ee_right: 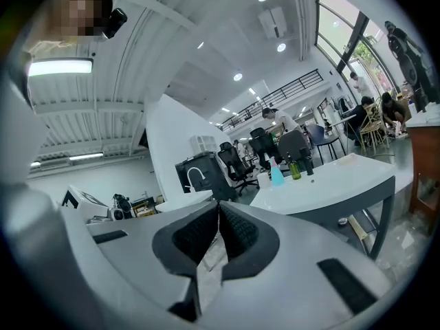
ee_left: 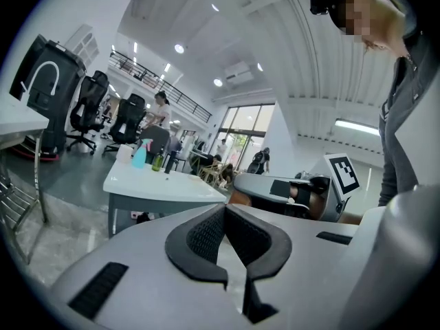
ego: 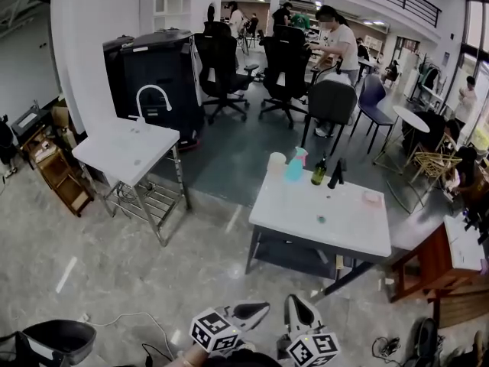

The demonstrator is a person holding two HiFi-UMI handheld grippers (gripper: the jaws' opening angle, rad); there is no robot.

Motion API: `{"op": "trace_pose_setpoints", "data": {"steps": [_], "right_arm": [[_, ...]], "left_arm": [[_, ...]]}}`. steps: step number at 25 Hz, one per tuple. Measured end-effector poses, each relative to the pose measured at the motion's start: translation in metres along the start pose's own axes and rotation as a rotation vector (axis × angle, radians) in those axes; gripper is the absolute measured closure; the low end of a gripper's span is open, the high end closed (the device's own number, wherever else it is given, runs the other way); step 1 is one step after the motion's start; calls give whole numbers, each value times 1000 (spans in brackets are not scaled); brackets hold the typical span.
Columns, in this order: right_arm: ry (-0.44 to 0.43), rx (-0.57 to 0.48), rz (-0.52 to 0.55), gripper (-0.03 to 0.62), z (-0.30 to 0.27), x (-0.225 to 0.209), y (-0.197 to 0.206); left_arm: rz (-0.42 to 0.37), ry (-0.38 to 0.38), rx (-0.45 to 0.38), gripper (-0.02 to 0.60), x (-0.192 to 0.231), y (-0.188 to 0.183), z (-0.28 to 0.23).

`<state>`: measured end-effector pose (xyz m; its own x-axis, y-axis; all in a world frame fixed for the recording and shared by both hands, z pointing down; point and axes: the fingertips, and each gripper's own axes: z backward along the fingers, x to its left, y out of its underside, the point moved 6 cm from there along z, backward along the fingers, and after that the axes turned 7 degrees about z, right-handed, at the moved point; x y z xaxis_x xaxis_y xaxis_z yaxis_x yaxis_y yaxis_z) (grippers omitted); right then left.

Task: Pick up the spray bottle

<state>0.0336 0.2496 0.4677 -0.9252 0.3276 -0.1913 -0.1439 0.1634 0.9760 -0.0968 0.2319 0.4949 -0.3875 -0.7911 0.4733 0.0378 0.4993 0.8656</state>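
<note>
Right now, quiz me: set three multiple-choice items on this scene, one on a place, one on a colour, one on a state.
1. The spray bottle stands: A. at the far edge of the white table; B. on the floor; C. on a chair.
2. Its body is: A. red; B. blue; C. yellow.
3. The left tongs and right tongs are: A. wide open; B. shut on the bottle; C. shut, empty.
Answers: 1 A, it stands beside the green bottle at that edge; 2 B, the head view shows light blue; 3 C, each gripper view shows them closed with nothing between.
</note>
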Motion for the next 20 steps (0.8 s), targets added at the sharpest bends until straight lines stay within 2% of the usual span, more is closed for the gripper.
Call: {"op": "trace_pose_setpoints", "data": {"steps": [9,16,20], "right_arm": [[12,-14,1,583,-12,-39,-6],[64,-29,-9,583,-14,-63,-7],[32,-32,-24,583,-17,-67,-9]], "left_arm": [[35,4,-6,577,14,-7,-42],[12,8,-14,577,15,-11,-61],[9,-11,-22,577,15,-11,-62]]}}
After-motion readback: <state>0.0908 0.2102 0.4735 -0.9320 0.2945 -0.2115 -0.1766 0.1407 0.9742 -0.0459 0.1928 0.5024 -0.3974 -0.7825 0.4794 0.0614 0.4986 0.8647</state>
